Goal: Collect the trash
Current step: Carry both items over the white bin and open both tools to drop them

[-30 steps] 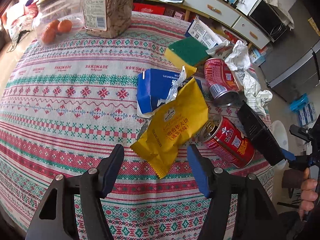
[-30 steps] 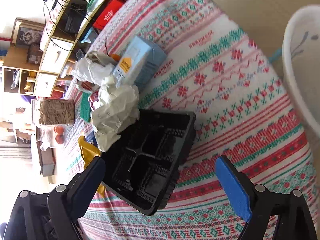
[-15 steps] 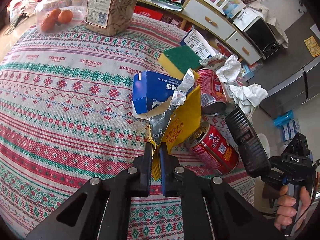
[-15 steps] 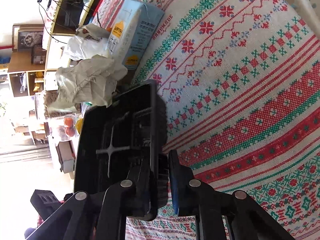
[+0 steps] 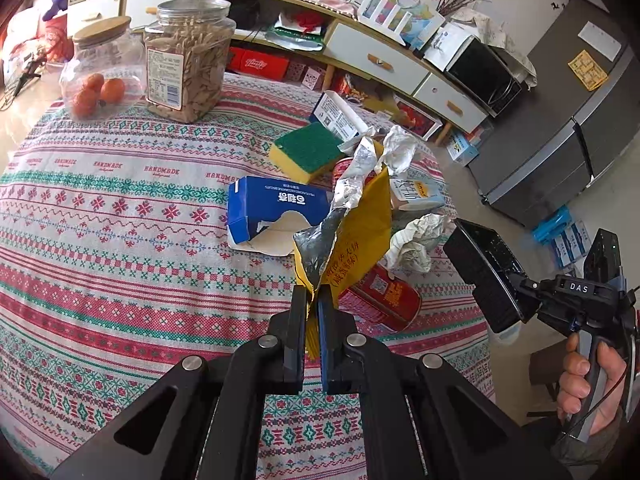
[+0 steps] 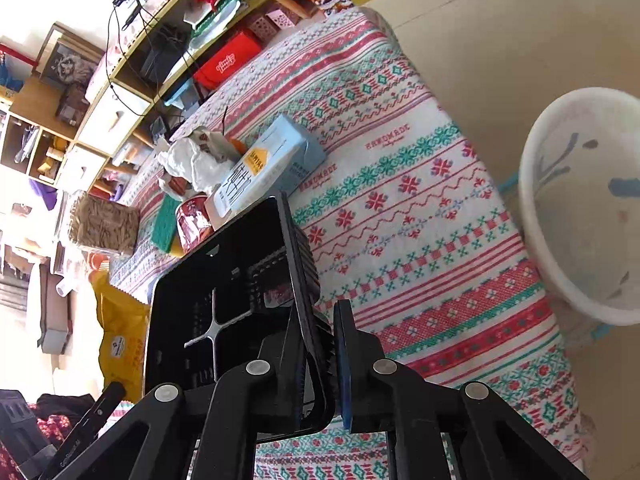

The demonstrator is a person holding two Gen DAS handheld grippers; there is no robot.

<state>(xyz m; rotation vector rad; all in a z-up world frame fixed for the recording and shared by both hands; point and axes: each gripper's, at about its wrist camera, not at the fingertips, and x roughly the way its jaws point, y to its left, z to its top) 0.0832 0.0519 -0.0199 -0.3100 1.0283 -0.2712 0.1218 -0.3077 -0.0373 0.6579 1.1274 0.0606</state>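
Left gripper (image 5: 313, 300): clamped on yellow wrapper (image 5: 362, 236), lifted.
Right gripper (image 6: 320, 320): clamped on black tray (image 6: 224, 288).
Next: carry both to white bin (image 6: 536, 208), three o'clock.

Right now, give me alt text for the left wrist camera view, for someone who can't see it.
The left gripper is shut on a crumpled yellow foil snack wrapper, lifted over a patterned tablecloth. Behind it lie a torn blue carton, a red drink can and a green-and-yellow sponge. At right, a hand's gripper holds a black plastic tray.
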